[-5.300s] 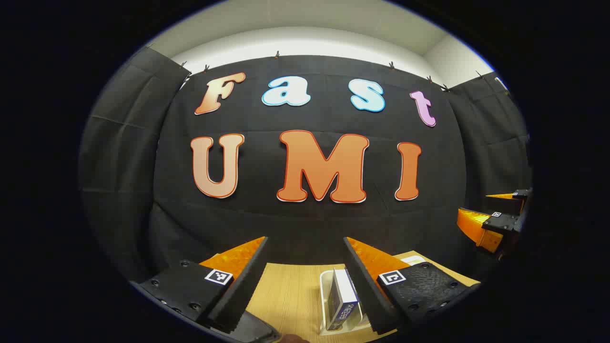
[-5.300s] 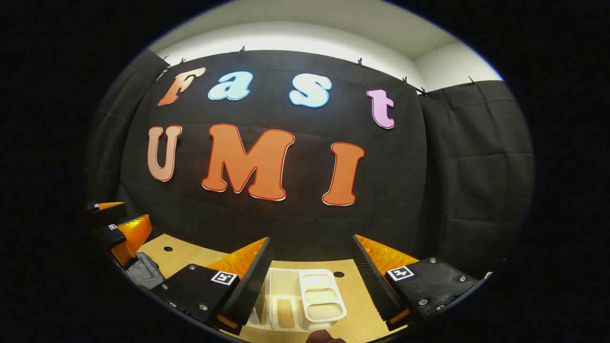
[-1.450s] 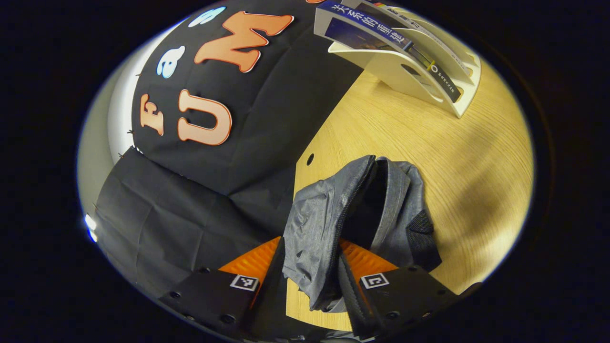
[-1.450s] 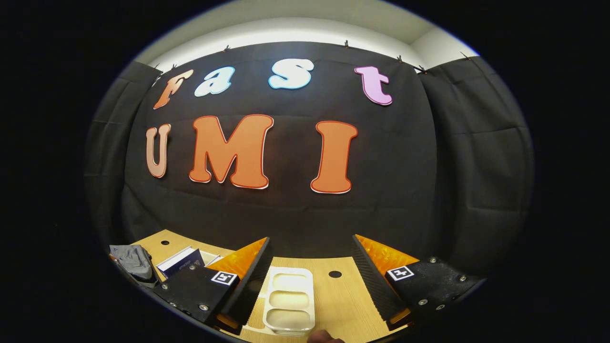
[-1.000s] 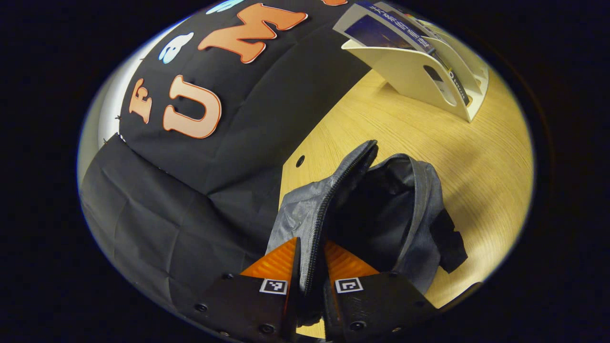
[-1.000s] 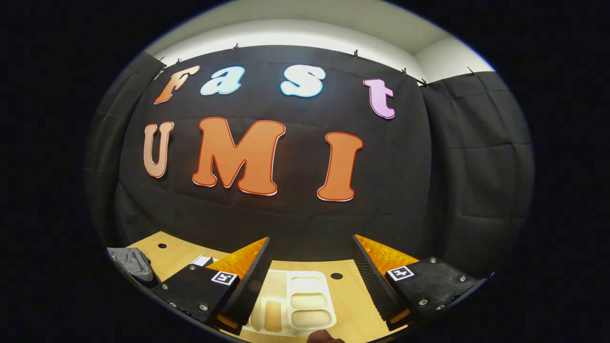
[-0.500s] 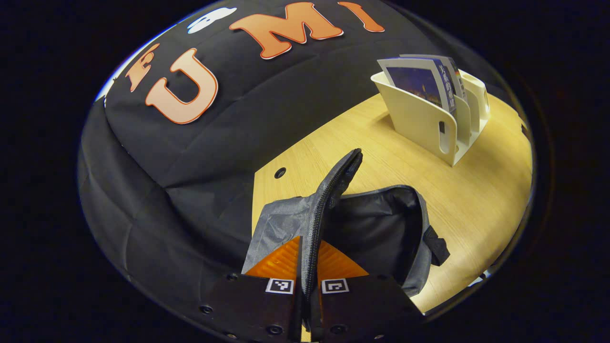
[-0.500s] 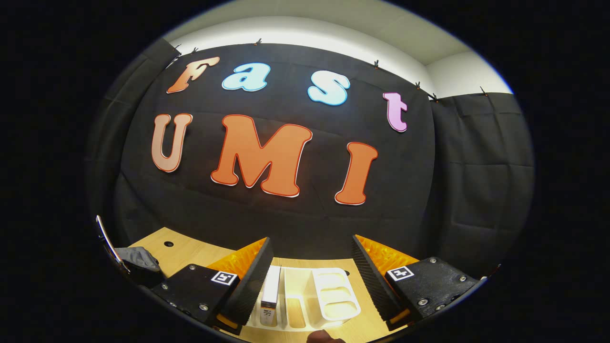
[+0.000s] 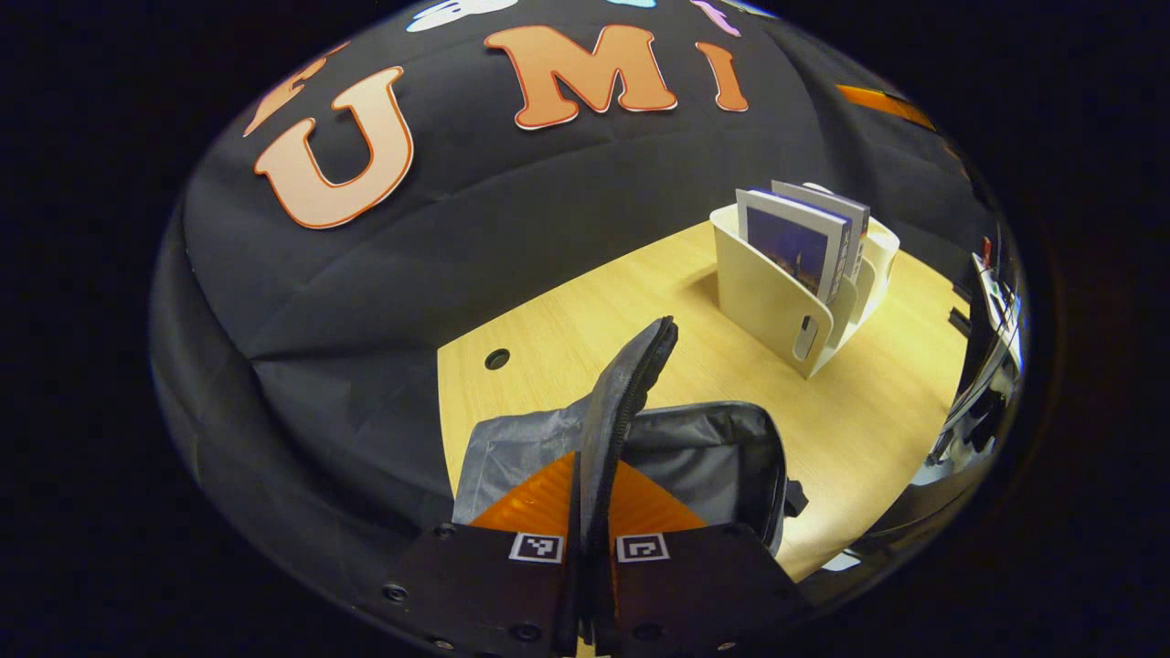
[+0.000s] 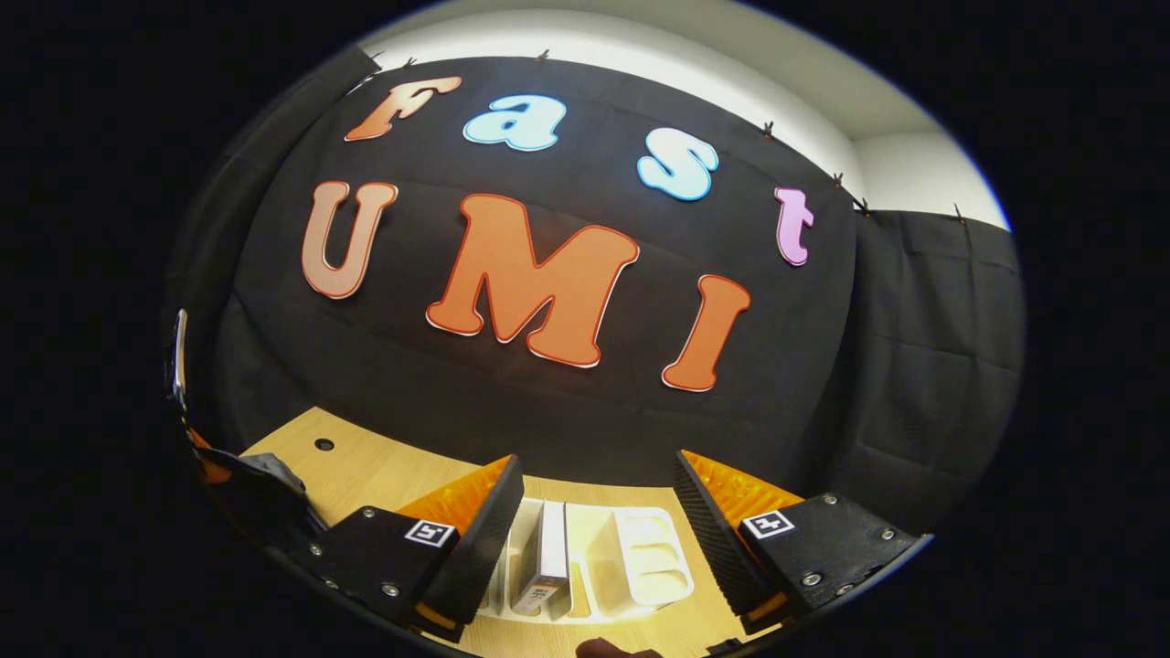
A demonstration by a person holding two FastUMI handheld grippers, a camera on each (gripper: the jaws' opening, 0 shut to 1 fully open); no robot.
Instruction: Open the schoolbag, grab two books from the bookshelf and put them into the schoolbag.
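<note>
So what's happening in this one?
A person is working two handheld grippers at a wooden table. The left gripper is shut on the zipper edge of the grey schoolbag, holding the flap up so the bag gapes open. The right gripper hangs open above the white bookshelf, with a book standing between its fingers but not gripped. In the left gripper view, two books stand in the bookshelf. Nothing can be seen inside the bag.

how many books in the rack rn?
2 in the left gripper view, both upright in the white bookshelf: the front book with a dark cover, and a second book close behind it. Further slots behind may hide more.
</note>
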